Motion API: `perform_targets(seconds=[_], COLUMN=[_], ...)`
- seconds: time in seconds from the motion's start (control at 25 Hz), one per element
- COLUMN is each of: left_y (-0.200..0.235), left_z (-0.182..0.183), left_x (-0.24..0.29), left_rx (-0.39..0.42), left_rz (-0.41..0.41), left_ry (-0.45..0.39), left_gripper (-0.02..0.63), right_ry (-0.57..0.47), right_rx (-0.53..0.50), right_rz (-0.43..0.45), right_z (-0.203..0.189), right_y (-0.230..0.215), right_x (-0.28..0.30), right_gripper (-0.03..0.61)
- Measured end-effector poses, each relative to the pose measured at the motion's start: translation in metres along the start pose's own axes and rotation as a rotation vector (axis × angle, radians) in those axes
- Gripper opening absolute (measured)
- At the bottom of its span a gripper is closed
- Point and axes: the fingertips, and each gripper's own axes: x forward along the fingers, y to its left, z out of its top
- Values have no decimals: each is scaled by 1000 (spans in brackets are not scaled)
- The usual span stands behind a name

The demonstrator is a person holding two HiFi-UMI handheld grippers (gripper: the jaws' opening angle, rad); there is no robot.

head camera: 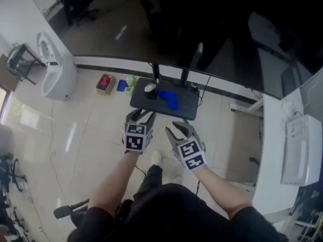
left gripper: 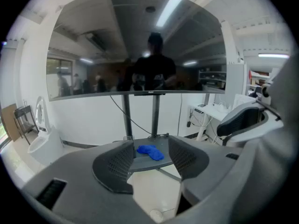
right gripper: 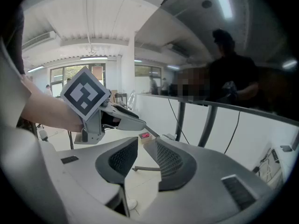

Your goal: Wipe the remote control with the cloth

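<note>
The blue cloth [head camera: 169,99] lies bunched near the middle of the dark tabletop [head camera: 189,110], under the big black screen [head camera: 212,29]. Just beside it, toward your left, is a small pale object [head camera: 150,88] that may be the remote control; it is too small to tell for sure. Neither one is touched yet, so wiping has not started and picking up the cloth looks like the step in hand.

Your left hand-held gripper [head camera: 141,117] is released, its jaws spread wide with nothing in them. In the left gripper view the cloth [left gripper: 150,152] sits framed in the gap between them, but well beyond the tips. Your right hand-held gripper [head camera: 177,131] is also released, its jaws only partly apart and empty. It hangs beside the left one, above the floor on your side of the tabletop and short of its near edge.

To do this well, keep the cloth centred between the left jaws as you go down and forward. Clench on the raised middle of the bundle rather than a loose corner, so it lifts as one wad. Confirm which object is the remote before you steady it with the right one.
</note>
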Motion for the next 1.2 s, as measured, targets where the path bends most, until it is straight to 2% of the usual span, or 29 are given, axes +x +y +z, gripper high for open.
perform_targets(seconds=[0.32, 0.56, 0.72, 0.88, 1.2], left_y=[91, 118, 126, 129, 134], left_z=[-12, -51, -69, -81, -96], left_x=[151, 233, 262, 279, 294], left_rx=[11, 15, 16, 15, 27], left_rz=[65, 47, 34, 24, 50], left_ry=[155, 312, 376, 406, 473], left_gripper=[249, 250, 250, 250, 250], right_ry=[91, 177, 201, 212, 247], right_rx=[66, 105, 116, 110, 118], right_rz=[-66, -103, -114, -113, -144], right_z=[-18, -54, -69, -79, -99], right_y=[-77, -108, -124, -129, -146], right_x=[122, 176, 201, 221, 251], right_gripper=[149, 149, 149, 149, 149])
